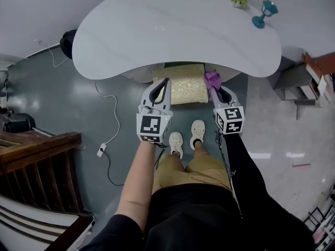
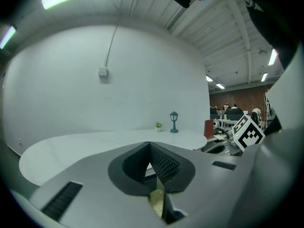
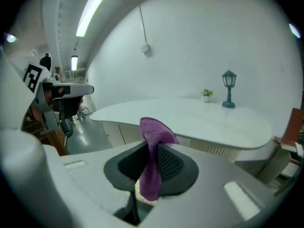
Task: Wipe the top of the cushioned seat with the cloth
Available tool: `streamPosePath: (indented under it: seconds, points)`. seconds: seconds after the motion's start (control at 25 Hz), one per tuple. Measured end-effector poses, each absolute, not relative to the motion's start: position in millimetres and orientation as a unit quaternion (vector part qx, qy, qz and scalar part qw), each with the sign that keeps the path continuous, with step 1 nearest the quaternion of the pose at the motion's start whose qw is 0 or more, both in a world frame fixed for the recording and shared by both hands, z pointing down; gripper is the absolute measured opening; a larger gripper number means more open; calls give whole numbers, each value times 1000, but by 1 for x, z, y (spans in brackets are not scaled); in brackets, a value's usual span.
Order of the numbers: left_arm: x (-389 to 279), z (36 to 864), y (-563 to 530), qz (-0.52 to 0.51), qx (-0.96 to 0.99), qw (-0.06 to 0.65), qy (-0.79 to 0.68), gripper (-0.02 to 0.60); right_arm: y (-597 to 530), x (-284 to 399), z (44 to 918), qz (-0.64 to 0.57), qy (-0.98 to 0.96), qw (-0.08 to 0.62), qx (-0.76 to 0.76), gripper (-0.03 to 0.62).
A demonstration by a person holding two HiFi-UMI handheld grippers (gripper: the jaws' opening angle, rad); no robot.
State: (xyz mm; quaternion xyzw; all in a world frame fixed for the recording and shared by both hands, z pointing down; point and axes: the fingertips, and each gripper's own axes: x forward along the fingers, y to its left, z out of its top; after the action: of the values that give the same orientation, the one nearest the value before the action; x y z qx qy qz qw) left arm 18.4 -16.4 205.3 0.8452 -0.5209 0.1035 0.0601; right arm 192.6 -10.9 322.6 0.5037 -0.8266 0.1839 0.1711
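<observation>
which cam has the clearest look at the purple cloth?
Right gripper view: the purple cloth sits centre frame, clamped between the jaws of the right gripper. Head view shows only a small bit of it at that gripper's tip. Left gripper view doesn't show it.

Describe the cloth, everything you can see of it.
The cloth is purple with a fuzzy, microfibre-like pile. It is pinched between the fingers of the right gripper: a rounded fold pokes up past the tips, and a tail hangs down between them. In the head view it sits by the right edge of the seat, just below the rim of the table. Whether it touches the seat can't be told.
</observation>
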Motion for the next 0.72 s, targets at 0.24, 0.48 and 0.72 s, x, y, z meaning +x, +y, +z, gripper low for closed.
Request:
streamPosePath:
  seconds: [0.24, 0.48, 0.72]
  points:
    - [-4, 125, -1, 72, 849, 20, -523, 5, -11, 167, 212, 106, -836, 107, 527, 51]
    - [-22, 62, 13, 50, 851, -29, -523, 5, 0, 146, 121, 35, -840, 59, 539, 51]
    - [-42, 22, 23, 26, 845, -54, -531, 5, 11, 139, 63, -16, -836, 38, 547, 51]
